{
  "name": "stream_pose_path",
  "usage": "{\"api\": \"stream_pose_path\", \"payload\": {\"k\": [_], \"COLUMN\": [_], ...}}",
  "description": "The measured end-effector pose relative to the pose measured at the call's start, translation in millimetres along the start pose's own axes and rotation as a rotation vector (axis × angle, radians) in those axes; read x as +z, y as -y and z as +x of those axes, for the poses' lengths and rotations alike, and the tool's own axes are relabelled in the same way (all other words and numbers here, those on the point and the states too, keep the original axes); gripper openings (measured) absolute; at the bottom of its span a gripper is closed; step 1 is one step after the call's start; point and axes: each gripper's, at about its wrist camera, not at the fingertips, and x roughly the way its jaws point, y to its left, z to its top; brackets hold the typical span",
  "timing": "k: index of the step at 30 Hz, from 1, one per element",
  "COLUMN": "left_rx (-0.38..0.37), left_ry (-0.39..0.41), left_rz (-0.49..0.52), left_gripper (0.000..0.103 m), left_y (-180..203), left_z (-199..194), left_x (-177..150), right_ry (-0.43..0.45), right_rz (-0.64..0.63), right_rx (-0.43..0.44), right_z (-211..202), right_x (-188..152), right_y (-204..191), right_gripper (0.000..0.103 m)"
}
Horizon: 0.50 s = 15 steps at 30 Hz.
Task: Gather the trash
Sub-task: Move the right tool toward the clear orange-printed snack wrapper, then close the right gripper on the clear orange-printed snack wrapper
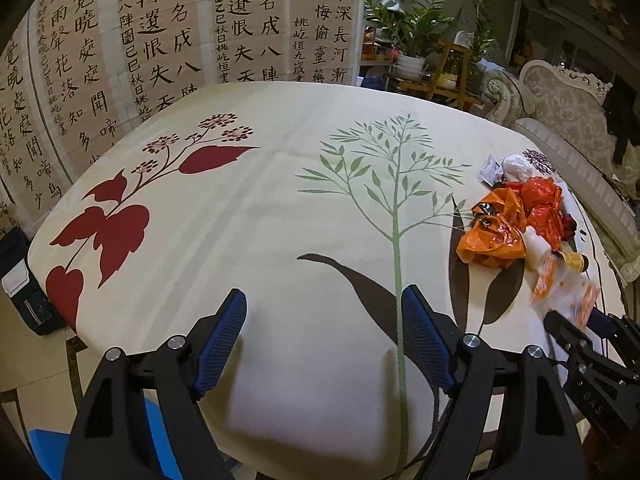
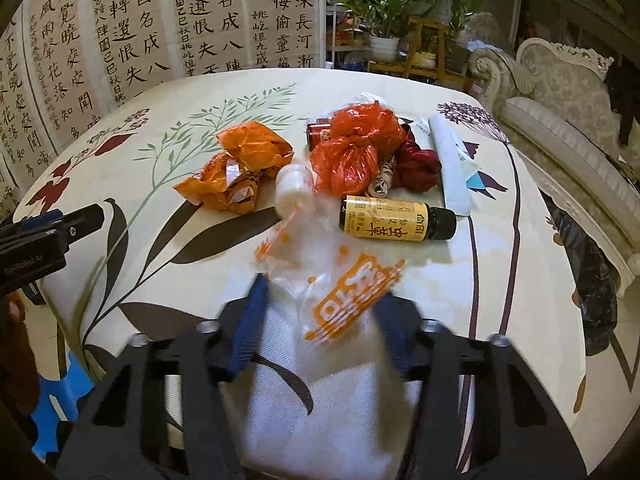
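While the trash lies bunched toward the right side of the round, cloth-covered counter (image 2: 532, 288), the two grippers sit at its near edge. Farthest left, the left gripper (image 1: 322, 340) hovers over bare cloth printed with red leaves and a green stem; its jaws stand wide apart with nothing between them, and the pile lies well off to its right and farther away.

Moving right, the right gripper (image 2: 320, 324) points straight at the heap, so it is the nearer hand by a clear margin. A clear plastic bag with orange print (image 2: 340, 296) lies between its jaws, its long axis running from the jaws away toward the pile. The bag and the blue pads are motion-blurred, so whether the pads actually press the film cannot be told.

Just beyond, from left to right: a crumpled orange wrapper (image 2: 240, 172), a small white bottle (image 2: 294, 184) at the far end of the clear bag, a knotted red-orange bag (image 2: 356, 148), a brown bottle with a yellow label (image 2: 396, 218) lying on its side with its cap to the right, and a pale blue packet (image 2: 454, 176).
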Motion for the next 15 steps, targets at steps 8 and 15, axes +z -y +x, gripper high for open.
{"api": "stream_pose_path", "payload": {"k": [8,15], "left_rx": [0.0,-0.004], "left_ry": [0.002,0.011], "left_rz": [0.016,0.013], "left_gripper": [0.077,0.077], "left_y": [5.8,7.9], "left_z": [-3.4,-5.7], "left_x": [-5.2,-3.7], "right_ry": [0.006,-0.003], "right_rz": [0.019,0.048], "right_rx": [0.038,0.081], "right_z": [-5.4,-8.4], "right_x": [-4.6,-6.7], "right_y": [0.8,6.5], "right_gripper": [0.019,0.01]}}
